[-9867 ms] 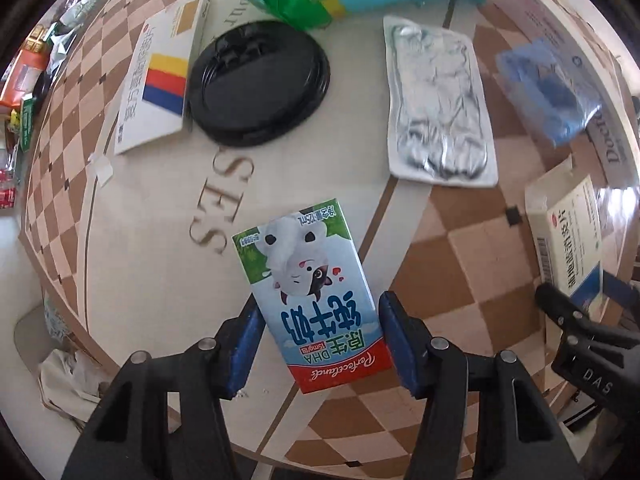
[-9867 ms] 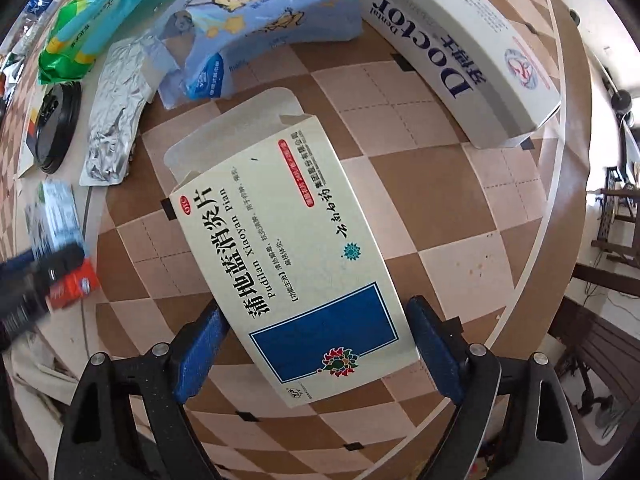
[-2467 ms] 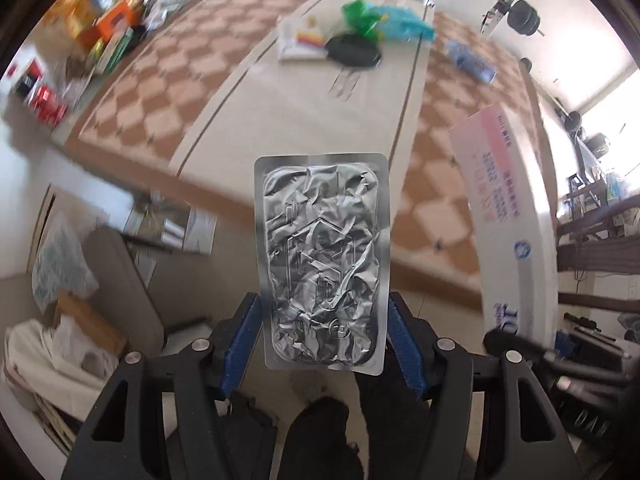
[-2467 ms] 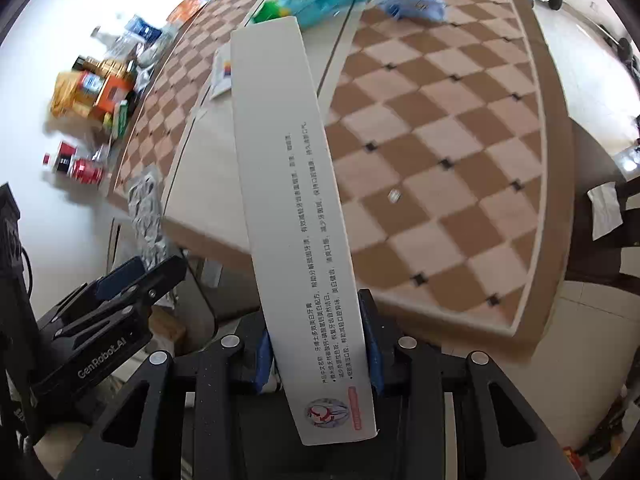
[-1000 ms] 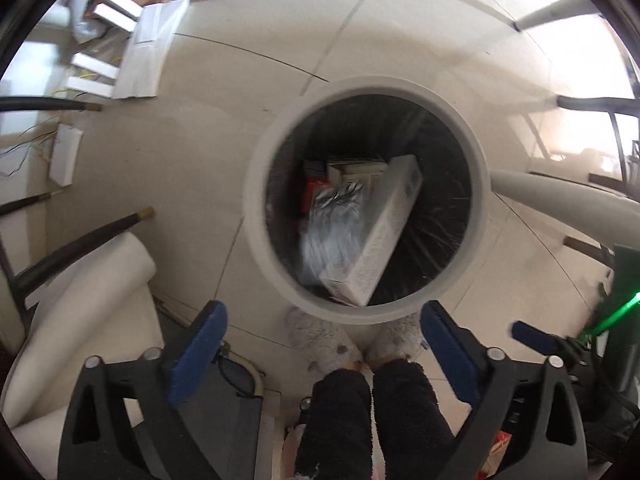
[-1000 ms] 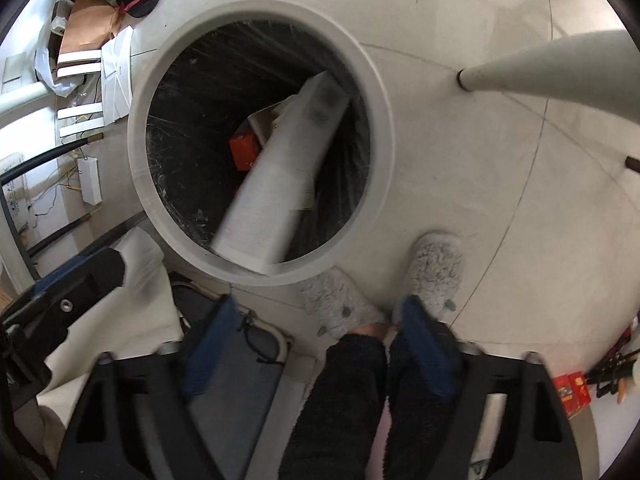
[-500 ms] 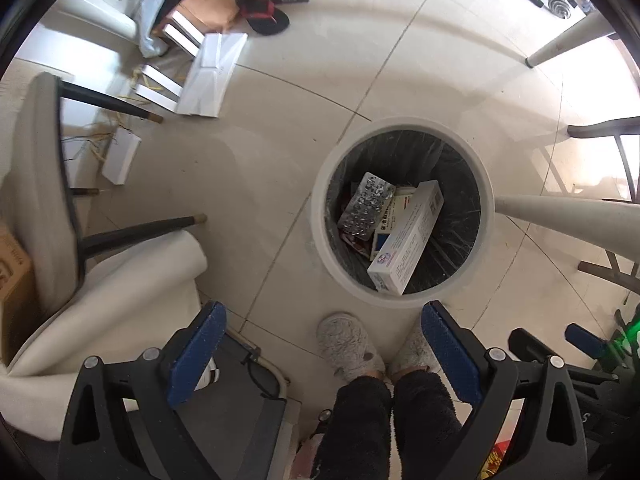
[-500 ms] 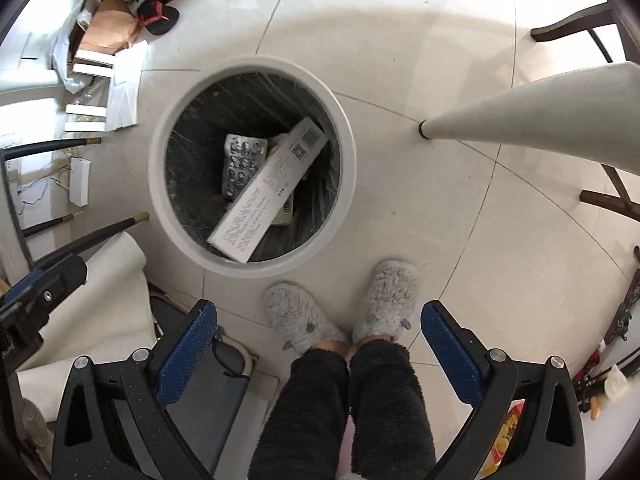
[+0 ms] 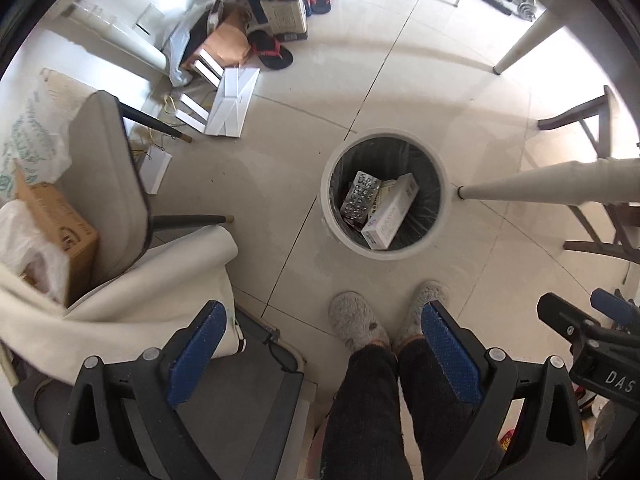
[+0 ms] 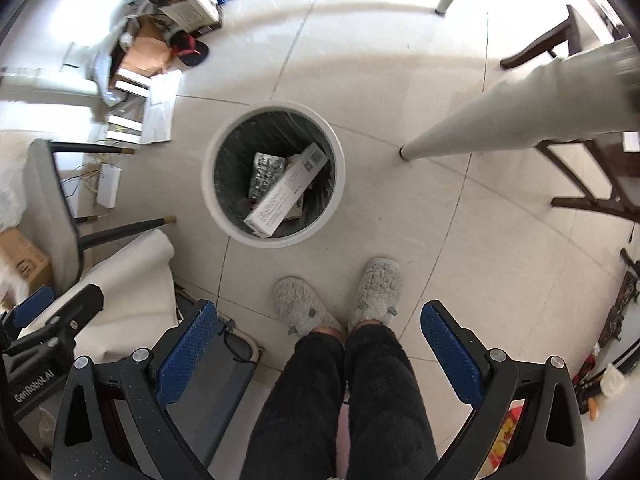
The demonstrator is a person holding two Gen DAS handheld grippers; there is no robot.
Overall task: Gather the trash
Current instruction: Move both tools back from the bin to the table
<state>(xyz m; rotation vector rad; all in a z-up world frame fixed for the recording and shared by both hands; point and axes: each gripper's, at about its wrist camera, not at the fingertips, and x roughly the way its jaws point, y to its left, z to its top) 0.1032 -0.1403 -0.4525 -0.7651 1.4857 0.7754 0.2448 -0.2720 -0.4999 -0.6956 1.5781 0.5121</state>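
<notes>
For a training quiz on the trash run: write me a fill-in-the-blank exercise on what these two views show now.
1. The long white box lies inside the round ____.
2. The silver blister pack rests beside the box, in the same ____.
3. The left gripper and right gripper both hold ____.
4. The person's feet wear grey ____.

Missing words: bin; bin; nothing; slippers

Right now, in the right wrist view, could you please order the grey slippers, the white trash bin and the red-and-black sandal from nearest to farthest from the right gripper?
From the right gripper:
1. Grey slippers, on the floor just ahead.
2. White trash bin, beyond the slippers, slightly left.
3. Red-and-black sandal, far upper left amid the clutter.
</notes>
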